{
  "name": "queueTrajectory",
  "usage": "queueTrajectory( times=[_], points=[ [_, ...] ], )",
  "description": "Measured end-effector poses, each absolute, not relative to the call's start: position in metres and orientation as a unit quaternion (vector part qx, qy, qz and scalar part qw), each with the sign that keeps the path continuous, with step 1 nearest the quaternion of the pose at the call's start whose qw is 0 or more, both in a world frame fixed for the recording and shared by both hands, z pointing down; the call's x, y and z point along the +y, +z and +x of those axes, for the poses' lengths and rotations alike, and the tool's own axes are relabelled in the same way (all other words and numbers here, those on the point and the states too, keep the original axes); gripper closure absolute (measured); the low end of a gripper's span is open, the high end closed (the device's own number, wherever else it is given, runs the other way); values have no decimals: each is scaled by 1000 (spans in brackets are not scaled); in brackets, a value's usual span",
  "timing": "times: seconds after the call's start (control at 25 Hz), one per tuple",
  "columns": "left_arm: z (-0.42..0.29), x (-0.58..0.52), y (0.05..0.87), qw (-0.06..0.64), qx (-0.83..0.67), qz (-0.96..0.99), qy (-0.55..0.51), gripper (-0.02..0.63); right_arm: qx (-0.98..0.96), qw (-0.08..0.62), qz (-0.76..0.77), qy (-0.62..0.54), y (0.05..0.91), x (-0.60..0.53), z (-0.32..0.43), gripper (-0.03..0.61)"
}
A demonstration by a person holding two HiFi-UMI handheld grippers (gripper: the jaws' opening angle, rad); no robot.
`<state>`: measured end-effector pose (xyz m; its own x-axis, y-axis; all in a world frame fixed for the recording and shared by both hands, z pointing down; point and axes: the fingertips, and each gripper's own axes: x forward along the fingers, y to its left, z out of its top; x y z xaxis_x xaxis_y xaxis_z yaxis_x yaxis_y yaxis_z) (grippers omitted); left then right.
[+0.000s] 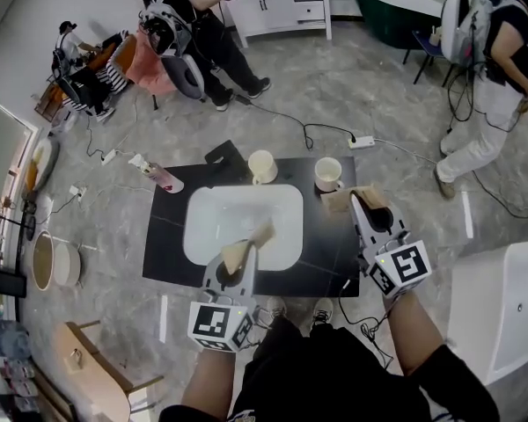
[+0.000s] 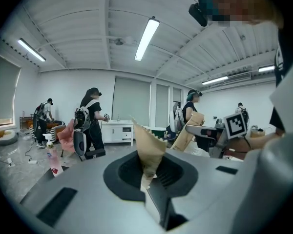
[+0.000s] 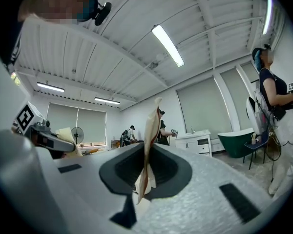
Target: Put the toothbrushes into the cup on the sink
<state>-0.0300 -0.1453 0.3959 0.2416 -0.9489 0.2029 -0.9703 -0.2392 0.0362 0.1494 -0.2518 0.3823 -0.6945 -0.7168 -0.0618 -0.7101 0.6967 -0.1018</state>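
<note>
While clamped, packets (image 1: 245, 250) (image 1: 356, 198) seemingly jut forward.

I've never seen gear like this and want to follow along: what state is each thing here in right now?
Left tongs: shut on a brown paper scrap.
Right tongs: shut on another paper scrap.
Left cup: upright, no toothbrush showing in it.
Right cup: upright, no toothbrush showing in it.
Sink: basin looks empty.
Pink bottle: on the counter; upright or lying, unclear.
</note>
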Motion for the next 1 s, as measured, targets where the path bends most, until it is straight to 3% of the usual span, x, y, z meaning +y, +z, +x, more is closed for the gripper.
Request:
queueTrajectory(
  times=[1.0],
  points=[
    [-91, -201, 418, 115, -567, 813, 67, 580, 877, 15, -480, -2, 405, -344, 117, 545]
  ],
)
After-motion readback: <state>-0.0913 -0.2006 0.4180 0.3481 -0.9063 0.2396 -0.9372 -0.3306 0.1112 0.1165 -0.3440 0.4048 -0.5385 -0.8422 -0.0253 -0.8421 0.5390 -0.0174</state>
